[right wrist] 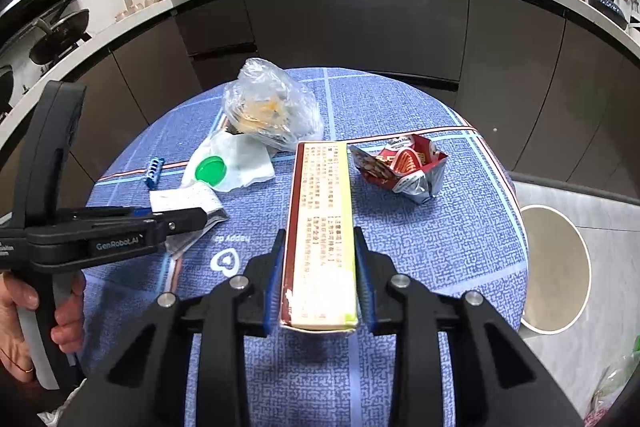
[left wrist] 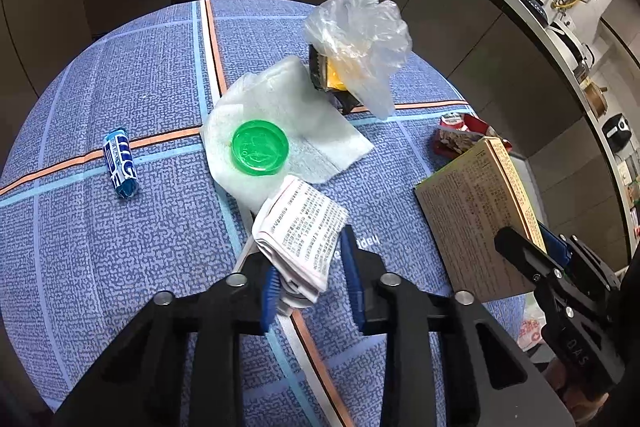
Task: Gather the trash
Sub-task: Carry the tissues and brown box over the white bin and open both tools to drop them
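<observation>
each hand-held tool is matte black plastic with two forked fingers, blue ribbed pads on their inner faces and round silver screw heads along the top. the left tool [right wrist: 192,217], seen from the side at nine o'clock, carries white "genrobot.ai" lettering. the right tool [left wrist: 532,247], at four o'clock, shows faint raised letters. the hand [right wrist: 24,331] wears a thin gold ring.

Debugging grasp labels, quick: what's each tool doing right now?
Left tool: closing around the folded leaflet, grip not clearly firm.
Right tool: closed on the box.
</observation>
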